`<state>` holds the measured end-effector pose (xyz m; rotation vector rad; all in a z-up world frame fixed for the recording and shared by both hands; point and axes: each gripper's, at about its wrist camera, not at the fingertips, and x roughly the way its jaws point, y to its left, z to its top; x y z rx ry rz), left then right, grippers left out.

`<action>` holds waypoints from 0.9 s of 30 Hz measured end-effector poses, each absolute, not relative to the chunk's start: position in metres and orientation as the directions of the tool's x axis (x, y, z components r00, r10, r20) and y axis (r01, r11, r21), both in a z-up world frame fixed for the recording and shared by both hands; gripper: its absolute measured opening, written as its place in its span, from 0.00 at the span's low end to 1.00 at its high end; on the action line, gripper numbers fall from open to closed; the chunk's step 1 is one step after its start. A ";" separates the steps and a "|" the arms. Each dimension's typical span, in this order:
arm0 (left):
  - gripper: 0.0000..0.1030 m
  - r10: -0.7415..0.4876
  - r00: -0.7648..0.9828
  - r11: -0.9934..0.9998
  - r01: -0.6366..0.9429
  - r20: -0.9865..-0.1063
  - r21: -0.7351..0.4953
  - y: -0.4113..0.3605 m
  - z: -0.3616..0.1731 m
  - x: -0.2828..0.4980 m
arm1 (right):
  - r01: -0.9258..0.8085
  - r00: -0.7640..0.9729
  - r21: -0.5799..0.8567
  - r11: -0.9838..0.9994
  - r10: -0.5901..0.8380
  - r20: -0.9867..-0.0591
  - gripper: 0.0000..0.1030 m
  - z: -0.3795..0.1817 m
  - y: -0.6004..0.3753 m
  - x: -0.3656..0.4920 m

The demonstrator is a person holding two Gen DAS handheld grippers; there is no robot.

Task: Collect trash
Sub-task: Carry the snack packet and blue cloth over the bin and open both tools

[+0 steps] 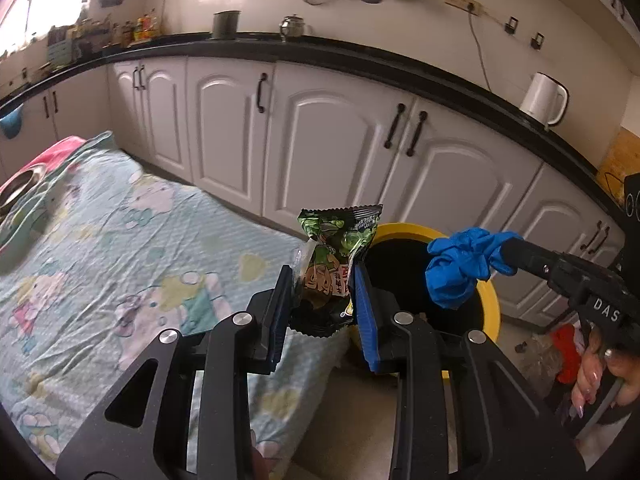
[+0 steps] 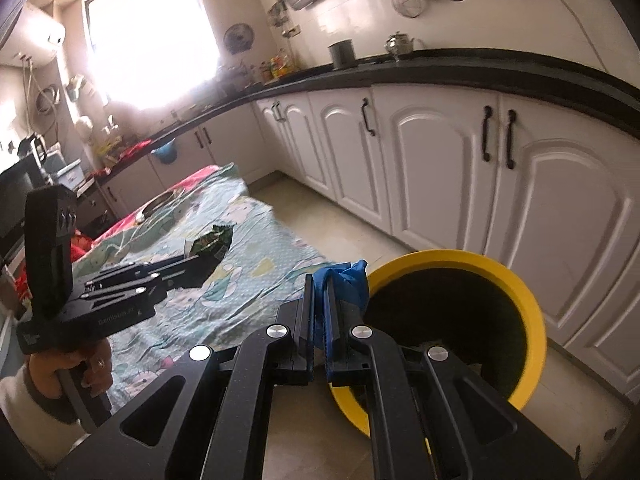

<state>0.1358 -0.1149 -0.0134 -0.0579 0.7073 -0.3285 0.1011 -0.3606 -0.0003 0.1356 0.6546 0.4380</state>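
Now we clamp the snack wrapper (image 1: 336,264) in our left gripper (image 1: 324,280) beside the yellow bin (image 1: 490,300), and the blue glove (image 1: 460,268) in our right gripper (image 2: 319,304) above its rim; letting go early could drop either outside.

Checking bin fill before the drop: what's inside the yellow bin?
The bin looks dark inside, black walls or liner; no trash can be made out. Its bottom is in shadow, and the right claw with the blue glove covers the near part.
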 end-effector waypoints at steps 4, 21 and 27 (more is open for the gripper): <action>0.23 -0.338 0.707 0.938 0.308 -0.621 -0.160 -0.131 -0.011 0.136 | -0.311 0.734 0.266 0.913 0.408 -0.544 0.04 0.003 -0.379 0.095; 0.23 -0.409 0.669 0.898 0.414 -0.621 -0.147 -0.193 -0.018 0.148 | -0.151 0.800 0.290 0.945 0.289 -0.526 0.04 -0.006 -0.435 0.080; 0.23 -0.424 0.646 0.886 0.441 -0.634 -0.143 -0.213 -0.027 0.155 | -0.109 0.810 0.267 0.957 0.242 -0.535 0.04 -0.013 -0.446 0.080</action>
